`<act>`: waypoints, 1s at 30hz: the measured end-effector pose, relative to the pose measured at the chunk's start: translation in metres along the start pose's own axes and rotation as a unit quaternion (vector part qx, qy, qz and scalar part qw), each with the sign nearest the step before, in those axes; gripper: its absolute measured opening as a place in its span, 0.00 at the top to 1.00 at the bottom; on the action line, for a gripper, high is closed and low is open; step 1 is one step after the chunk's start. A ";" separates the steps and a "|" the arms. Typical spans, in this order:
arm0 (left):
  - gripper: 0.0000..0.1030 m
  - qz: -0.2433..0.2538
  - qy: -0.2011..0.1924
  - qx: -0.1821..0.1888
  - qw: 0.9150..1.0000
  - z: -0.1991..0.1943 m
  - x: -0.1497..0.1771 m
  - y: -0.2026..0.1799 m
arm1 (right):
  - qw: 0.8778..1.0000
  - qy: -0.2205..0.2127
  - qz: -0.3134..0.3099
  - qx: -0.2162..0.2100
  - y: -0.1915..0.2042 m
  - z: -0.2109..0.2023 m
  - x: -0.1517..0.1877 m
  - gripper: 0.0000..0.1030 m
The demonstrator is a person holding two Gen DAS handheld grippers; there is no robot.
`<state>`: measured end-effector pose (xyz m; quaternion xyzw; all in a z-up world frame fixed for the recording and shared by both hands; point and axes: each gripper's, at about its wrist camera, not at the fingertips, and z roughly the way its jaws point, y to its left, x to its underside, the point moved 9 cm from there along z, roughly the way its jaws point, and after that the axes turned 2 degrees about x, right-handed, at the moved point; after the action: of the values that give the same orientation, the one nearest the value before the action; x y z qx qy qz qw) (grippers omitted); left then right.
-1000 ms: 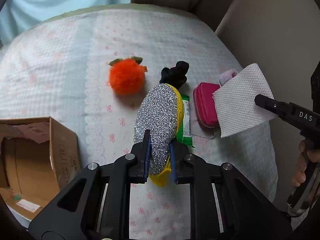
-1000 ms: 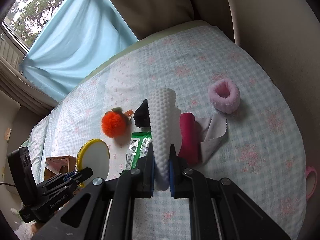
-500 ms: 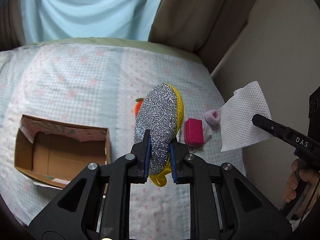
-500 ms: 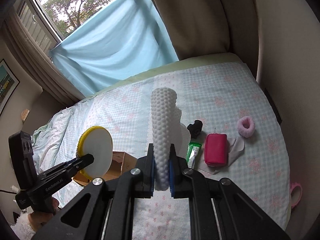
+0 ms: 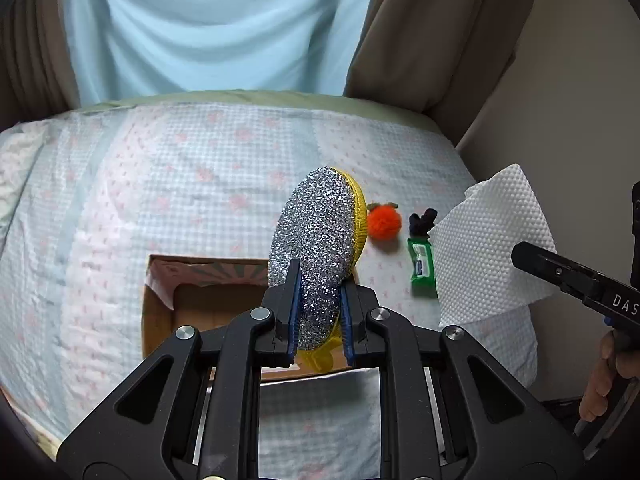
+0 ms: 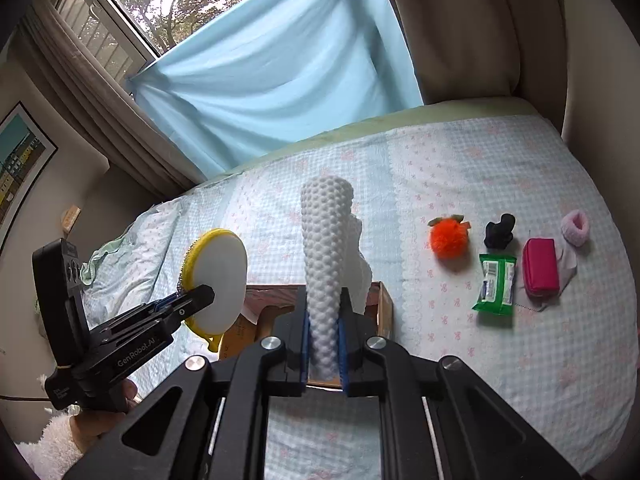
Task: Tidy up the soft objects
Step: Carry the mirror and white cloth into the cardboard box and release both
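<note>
Scrubber [image 5: 316, 256] | clamped in left gripper [image 5: 318, 312], now over box [image 5: 160, 300] (was over bed's right-edge pile) | towel [image 6: 326, 264] clamped in right gripper [image 6: 324, 340], alongside | drop-off looked imminent

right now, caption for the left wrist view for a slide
Left gripper holds a glittery scrub pad above the cardboard box; right gripper grips a paper towel.

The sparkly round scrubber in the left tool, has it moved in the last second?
Yes. The scrubber has travelled left, away from the orange pompom, and now hangs over the cardboard box, held in the left gripper.
</note>
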<state>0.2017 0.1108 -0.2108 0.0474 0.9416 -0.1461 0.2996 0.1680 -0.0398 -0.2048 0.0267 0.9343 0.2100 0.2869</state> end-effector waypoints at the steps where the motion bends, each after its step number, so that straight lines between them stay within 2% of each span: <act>1: 0.86 0.003 0.005 0.001 1.000 -0.001 0.001 0.014 | 1.000 0.003 0.006 0.003 0.008 0.008 0.005 0.90; 6: 0.86 0.022 0.045 0.007 0.999 0.012 0.014 0.071 | 0.999 0.024 0.040 0.014 0.040 0.050 0.021 0.90; 12: 0.86 0.040 0.098 0.007 0.994 0.044 0.036 0.115 | 0.997 0.052 0.057 0.031 0.059 0.096 0.037 0.90; 21: 0.86 0.062 0.172 0.007 0.983 0.112 0.073 0.146 | 0.990 0.115 0.060 0.059 0.048 0.171 0.059 0.90; 27: 0.86 0.077 0.213 0.002 0.974 0.140 0.090 0.155 | 0.982 0.158 0.079 0.070 0.034 0.201 0.076 0.90; 28: 0.85 0.083 0.218 0.000 0.972 0.144 0.092 0.155 | 0.981 0.163 0.078 0.074 0.032 0.205 0.076 0.90; 30: 0.73 0.101 0.223 -0.009 0.970 0.150 0.092 0.154 | 0.978 0.175 0.078 0.079 0.026 0.212 0.077 0.90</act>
<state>0.2365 0.2124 -0.4192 0.1713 0.9762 -0.0923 0.0962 0.2179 0.0767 -0.3931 0.0853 0.9786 0.1591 0.0990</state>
